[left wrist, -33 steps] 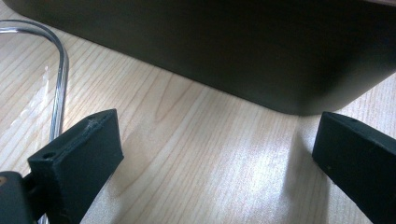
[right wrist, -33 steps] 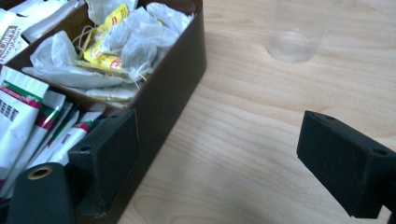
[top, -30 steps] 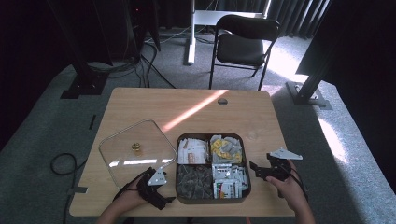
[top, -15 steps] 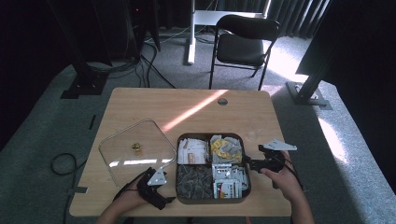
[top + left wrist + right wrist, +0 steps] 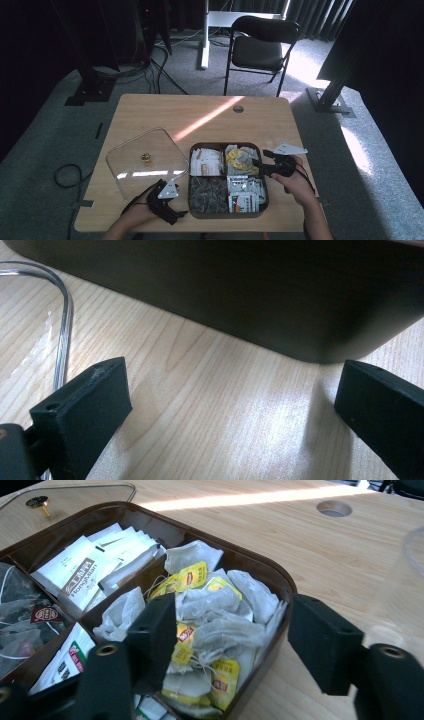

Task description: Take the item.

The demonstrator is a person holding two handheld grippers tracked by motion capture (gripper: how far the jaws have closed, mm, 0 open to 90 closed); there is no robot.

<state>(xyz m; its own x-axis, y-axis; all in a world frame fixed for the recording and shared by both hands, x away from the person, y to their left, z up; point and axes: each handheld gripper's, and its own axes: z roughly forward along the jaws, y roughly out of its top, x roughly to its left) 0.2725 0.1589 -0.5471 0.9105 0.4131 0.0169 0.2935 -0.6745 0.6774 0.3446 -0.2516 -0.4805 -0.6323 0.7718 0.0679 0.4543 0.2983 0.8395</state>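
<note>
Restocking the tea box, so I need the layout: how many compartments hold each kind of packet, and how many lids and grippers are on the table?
Tea box compartments:
White sachets: 1
Yellow-tagged tea bags: 1
Clear dark-leaf bags: 1
Printed white packets: 1
Clear lid: 1
Left gripper and right gripper: 2
Total: 7

A four-compartment tea box on a table, with its lid set down to the left

The dark brown rounded four-compartment box (image 5: 265, 197) is placed at the near middle of the light wooden table (image 5: 210, 112). The yellow-tagged tea bags (image 5: 215, 615) are held in its far right compartment, the white paper sachets (image 5: 95, 567) in the far left one. The clear rounded lid with a small brass knob (image 5: 147, 160) is laid flat just left of the box. The left gripper (image 5: 170, 212) is seen at the box's near left corner, the right gripper (image 5: 260, 167) at its far right edge, over the tea bags. A black folding chair (image 5: 260, 45) is set beyond the table's far edge.
</note>
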